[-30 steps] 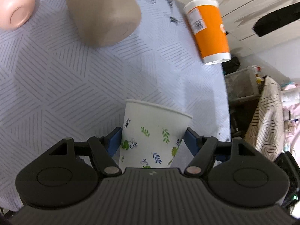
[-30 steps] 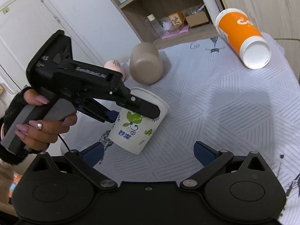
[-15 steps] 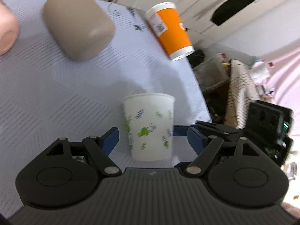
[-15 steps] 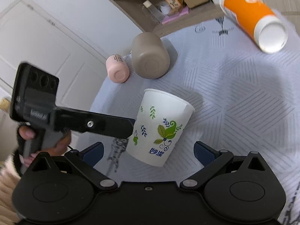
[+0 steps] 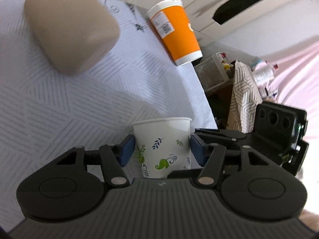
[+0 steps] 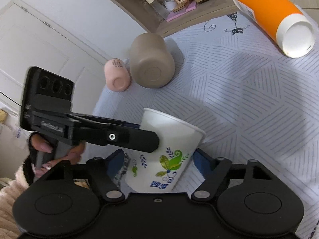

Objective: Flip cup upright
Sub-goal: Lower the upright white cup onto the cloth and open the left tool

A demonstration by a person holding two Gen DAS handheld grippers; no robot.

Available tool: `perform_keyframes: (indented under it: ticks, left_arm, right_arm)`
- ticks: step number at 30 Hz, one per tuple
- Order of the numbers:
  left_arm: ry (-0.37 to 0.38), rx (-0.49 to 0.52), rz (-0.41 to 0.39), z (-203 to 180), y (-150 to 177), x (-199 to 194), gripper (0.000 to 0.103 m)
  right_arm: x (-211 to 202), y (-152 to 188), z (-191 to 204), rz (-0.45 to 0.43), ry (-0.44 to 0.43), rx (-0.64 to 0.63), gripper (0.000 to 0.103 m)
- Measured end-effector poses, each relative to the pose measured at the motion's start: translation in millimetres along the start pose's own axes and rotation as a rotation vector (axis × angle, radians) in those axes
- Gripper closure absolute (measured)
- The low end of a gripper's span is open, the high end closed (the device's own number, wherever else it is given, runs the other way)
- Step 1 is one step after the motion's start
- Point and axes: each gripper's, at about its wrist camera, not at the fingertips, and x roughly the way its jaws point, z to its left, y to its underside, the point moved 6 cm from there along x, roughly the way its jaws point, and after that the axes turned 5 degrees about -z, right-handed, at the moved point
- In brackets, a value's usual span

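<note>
A white paper cup with green and blue leaf prints (image 5: pixel 162 146) stands with its mouth up on the patterned cloth. My left gripper (image 5: pixel 161 151) has its blue pads against both sides of the cup. In the right wrist view the same cup (image 6: pixel 165 155) sits between the pads of my right gripper (image 6: pixel 157 165), which are apart with small gaps to the cup wall. The left gripper's black body (image 6: pixel 83 129) crosses in front of the cup's left side there.
An orange paper cup (image 5: pixel 175 29) lies on its side at the table's far right edge (image 6: pixel 273 16). A tan mug (image 6: pixel 151 63) and a pink cup (image 6: pixel 117 75) lie on their sides at the back. The table edge drops off right of the cup (image 5: pixel 207 107).
The left gripper, open around the cup half a second ago, has closed its pads onto it. The right gripper has moved in so the cup stands between its pads.
</note>
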Motion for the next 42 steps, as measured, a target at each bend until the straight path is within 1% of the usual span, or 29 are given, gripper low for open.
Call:
perform_keyframes:
  ticks: [4,7,9,11,13,16,20,25,28,30,32,37,42]
  left_arm:
    - [0.0,0.083,-0.036,-12.7,4.5,-9.1,0.044]
    - [-0.007,0.163,-0.092,-23.7,9.8,-24.5,0.044]
    - [-0.019,0.226,-0.13,-32.7,13.3,-34.3,0.044]
    - [-0.03,0.281,-0.153,-39.8,17.5,-40.6,0.044]
    - [-0.044,0.325,-0.176,-44.2,22.4,-46.6,0.044]
    - [-0.08,0.414,-0.22,-51.7,28.4,-54.7,0.044]
    - [-0.148,0.49,-0.264,-53.5,32.4,-58.5,0.044]
    - [-0.234,0.574,-0.318,-51.6,31.7,-55.3,0.044]
    - [-0.29,0.622,-0.345,-48.7,30.9,-50.4,0.044]
    - [-0.317,0.641,-0.36,-46.9,29.4,-47.1,0.044]
    - [-0.33,0.64,-0.369,-44.1,26.8,-45.0,0.043]
    - [-0.335,0.633,-0.386,-40.5,24.9,-43.7,0.043]
    - [-0.342,0.623,-0.394,-43.0,25.5,-40.9,0.043]
  right_arm:
    - [-6.5,2.1,11.0,-0.025,0.018,-0.083,0.028]
    - [-12.3,3.5,25.2,-0.065,0.027,-0.18,0.028]
    - [-18.2,5.0,31.0,-0.101,0.009,-0.232,0.028]
    - [-23.4,7.8,37.7,-0.13,0.008,-0.288,0.031]
    - [-25.2,9.8,44.7,-0.172,0.03,-0.364,0.033]
    - [-24.1,13.5,54.2,-0.207,0.053,-0.473,0.033]
    - [-19.5,15.3,63.4,-0.246,0.116,-0.623,0.033]
    - [-1.4,16.6,70.3,-0.328,0.236,-0.844,0.033]
    - [8.8,14.6,69.2,-0.358,0.294,-0.929,0.033]
    - [14.4,10.5,66.6,-0.369,0.312,-0.956,0.033]
    - [18.9,4.7,63.2,-0.369,0.313,-0.95,0.033]
    - [25.6,-0.7,61.7,-0.365,0.306,-0.932,0.033]
    - [21.9,-0.4,58.2,-0.344,0.288,-0.889,0.033]
